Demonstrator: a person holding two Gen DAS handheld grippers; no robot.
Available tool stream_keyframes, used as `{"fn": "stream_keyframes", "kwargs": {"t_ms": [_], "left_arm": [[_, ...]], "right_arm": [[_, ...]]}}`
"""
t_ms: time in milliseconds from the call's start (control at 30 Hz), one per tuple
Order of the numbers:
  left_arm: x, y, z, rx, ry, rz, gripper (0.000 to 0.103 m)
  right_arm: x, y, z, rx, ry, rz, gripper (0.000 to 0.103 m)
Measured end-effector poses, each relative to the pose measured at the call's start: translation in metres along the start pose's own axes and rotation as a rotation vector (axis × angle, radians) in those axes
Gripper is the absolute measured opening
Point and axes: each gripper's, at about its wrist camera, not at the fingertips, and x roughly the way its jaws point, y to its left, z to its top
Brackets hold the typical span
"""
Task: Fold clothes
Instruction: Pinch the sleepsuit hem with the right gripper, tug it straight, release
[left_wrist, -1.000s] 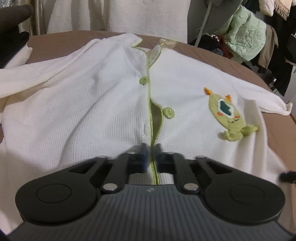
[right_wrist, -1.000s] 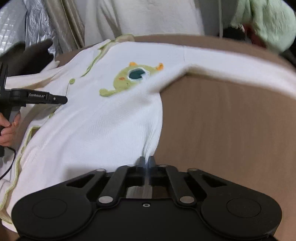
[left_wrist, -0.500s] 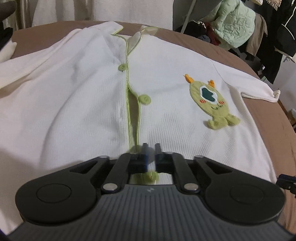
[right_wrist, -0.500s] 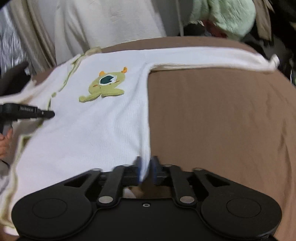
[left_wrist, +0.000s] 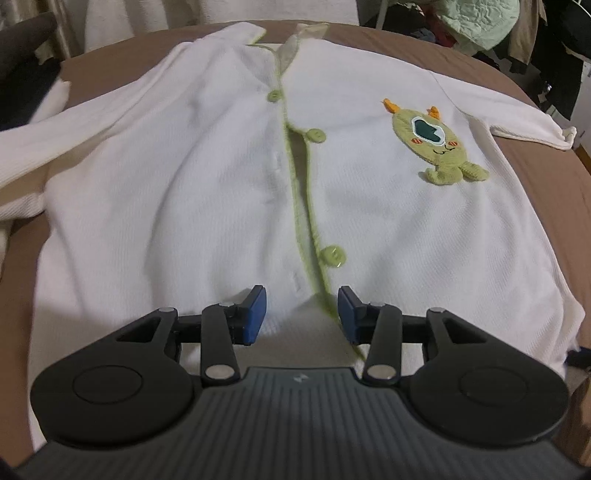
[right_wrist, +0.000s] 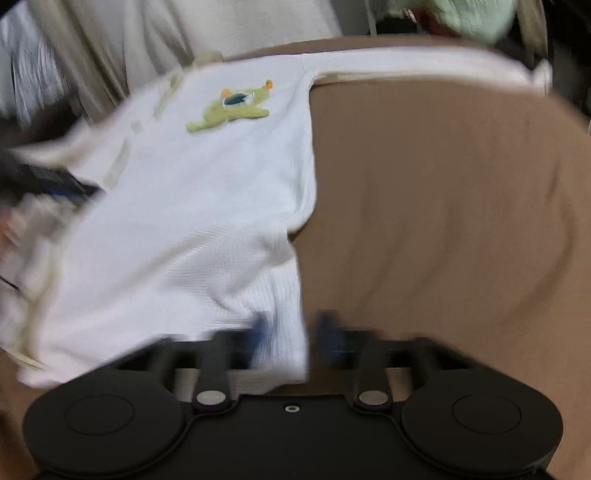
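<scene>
Left gripper (left_wrist: 302, 295): spread, the jaws having just been opening; the blue pads stand apart over the bottom hem, nothing pinched.
Between the left pads: the green-trimmed front edge of the cardigan (left_wrist: 184, 184), running up beside the right-hand pad.
Right gripper (right_wrist: 293, 325): blurred; its pads show apart, with the cardigan's lower side corner between them. I cannot tell whether they touch the cloth.
Cardigan: white, lying front up and flat across the brown bedcover (left_wrist: 561, 206), collar toward the far edge and hem toward the near edge.
Buttons (left_wrist: 334, 255): green, three in a row up the front, which gapes a little.
Monster patch (left_wrist: 436, 147): green, on the chest panel right of the buttons.
Sleeves: each stretched out toward a side edge of the bedcover.
Beyond the far edge: pale curtains and a green jacket (left_wrist: 476, 22).
</scene>
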Motion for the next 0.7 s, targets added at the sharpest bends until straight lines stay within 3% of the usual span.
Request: {"fn": "stream_keyframes", "kwargs": {"t_ms": [167, 300, 433, 500, 533, 633, 700], "left_arm": [[-0.016, 0.012, -0.019, -0.016, 0.005, -0.01, 0.047], [-0.009, 0.017, -0.019, -0.036, 0.027, -0.029, 0.053], [0.007, 0.007, -0.02, 0.032, 0.065, -0.063, 0.082], [0.021, -0.004, -0.019, 0.085, 0.069, -0.04, 0.085], [0.023, -0.009, -0.019, 0.109, 0.058, -0.025, 0.082], [0.009, -0.008, -0.017, 0.111, 0.009, -0.074, 0.011], [-0.002, -0.001, -0.014, 0.068, -0.005, -0.119, 0.007]], "right_arm": [[-0.038, 0.004, -0.008, -0.006, 0.087, -0.069, 0.002], [-0.026, 0.008, -0.027, -0.041, 0.105, -0.099, 0.002], [-0.017, 0.015, -0.024, -0.085, 0.127, -0.141, 0.004], [-0.021, 0.014, -0.023, -0.1, 0.134, -0.132, 0.004], [-0.023, 0.013, -0.023, -0.095, 0.137, -0.126, 0.004], [-0.016, 0.012, -0.026, -0.068, 0.134, -0.124, 0.005], [-0.016, 0.013, -0.033, -0.074, 0.112, -0.128, 0.005]]}}
